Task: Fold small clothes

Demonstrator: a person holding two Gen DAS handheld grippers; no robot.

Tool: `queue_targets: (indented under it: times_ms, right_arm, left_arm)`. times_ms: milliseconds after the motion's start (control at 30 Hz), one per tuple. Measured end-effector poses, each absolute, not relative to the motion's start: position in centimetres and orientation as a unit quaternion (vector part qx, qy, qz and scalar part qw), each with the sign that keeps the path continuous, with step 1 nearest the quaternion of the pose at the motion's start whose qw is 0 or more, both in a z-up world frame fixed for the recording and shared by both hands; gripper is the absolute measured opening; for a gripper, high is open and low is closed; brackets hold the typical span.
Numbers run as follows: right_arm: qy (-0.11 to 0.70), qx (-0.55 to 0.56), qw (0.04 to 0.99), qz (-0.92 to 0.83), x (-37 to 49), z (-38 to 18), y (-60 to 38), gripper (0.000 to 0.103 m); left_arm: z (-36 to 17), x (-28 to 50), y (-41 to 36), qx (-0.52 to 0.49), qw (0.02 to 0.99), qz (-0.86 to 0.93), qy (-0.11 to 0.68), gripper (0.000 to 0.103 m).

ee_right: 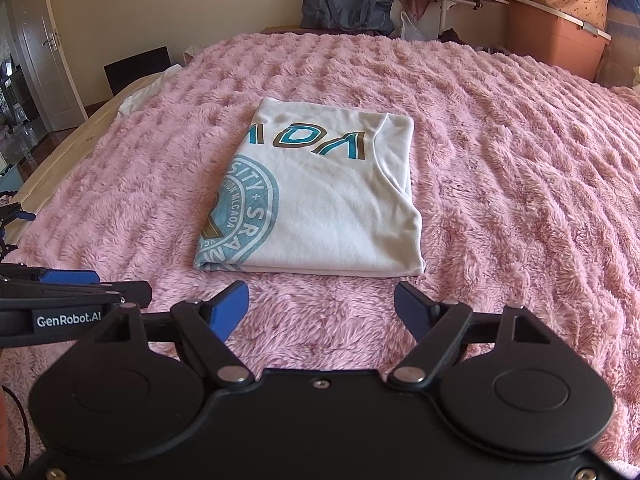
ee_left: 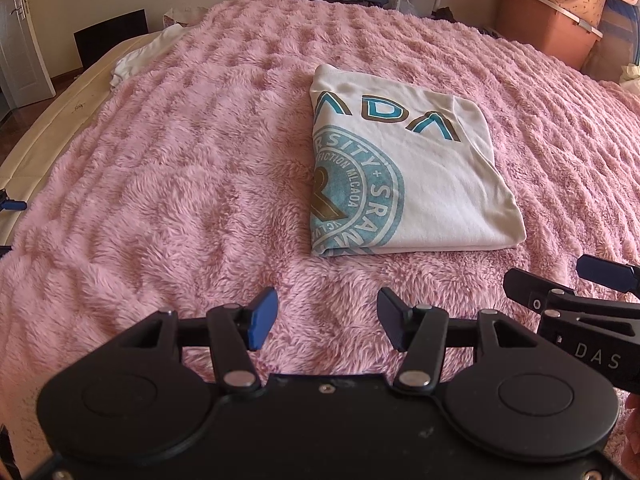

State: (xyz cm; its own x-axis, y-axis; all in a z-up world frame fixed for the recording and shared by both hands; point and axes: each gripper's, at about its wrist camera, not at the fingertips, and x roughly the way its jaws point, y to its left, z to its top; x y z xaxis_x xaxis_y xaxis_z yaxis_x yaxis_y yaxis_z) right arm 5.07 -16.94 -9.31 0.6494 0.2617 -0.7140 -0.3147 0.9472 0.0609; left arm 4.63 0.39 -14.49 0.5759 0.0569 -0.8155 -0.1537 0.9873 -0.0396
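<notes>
On pink blanket (ee_left: 160, 184): folded white T-shirt (ee_left: 432, 184); both grippers agape, clear.

Folded white T-shirt (ee_right: 332, 204) on pink blanket (ee_right: 500, 160), right tool (ee_right: 322, 312) spread apart

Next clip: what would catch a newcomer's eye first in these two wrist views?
First, the folded white T-shirt with teal and gold lettering, lying flat mid-bed on the fluffy pink blanket. Next, the left gripper and right gripper, both open and empty, side by side above the blanket just short of the shirt's near edge. Behind the bed, clutter: a dark blue bag against the wall.
</notes>
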Motion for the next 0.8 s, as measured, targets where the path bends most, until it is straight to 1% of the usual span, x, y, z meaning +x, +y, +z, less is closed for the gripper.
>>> queue_targets:
  times_ms: [100, 800]
  right_arm:
    - [0.387, -0.034, 0.908, 0.159, 5.05, -9.32, -16.92, 0.083]
    - [0.388, -0.035, 0.907, 0.159, 5.12, -9.64, -16.82, 0.085]
  left_arm:
    - [-14.65, 4.79, 0.30, -0.051, 0.885, 0.058, 0.459, 0.058]
    - [-15.15, 4.98, 0.03, -0.043, 0.881, 0.060, 0.468, 0.059]
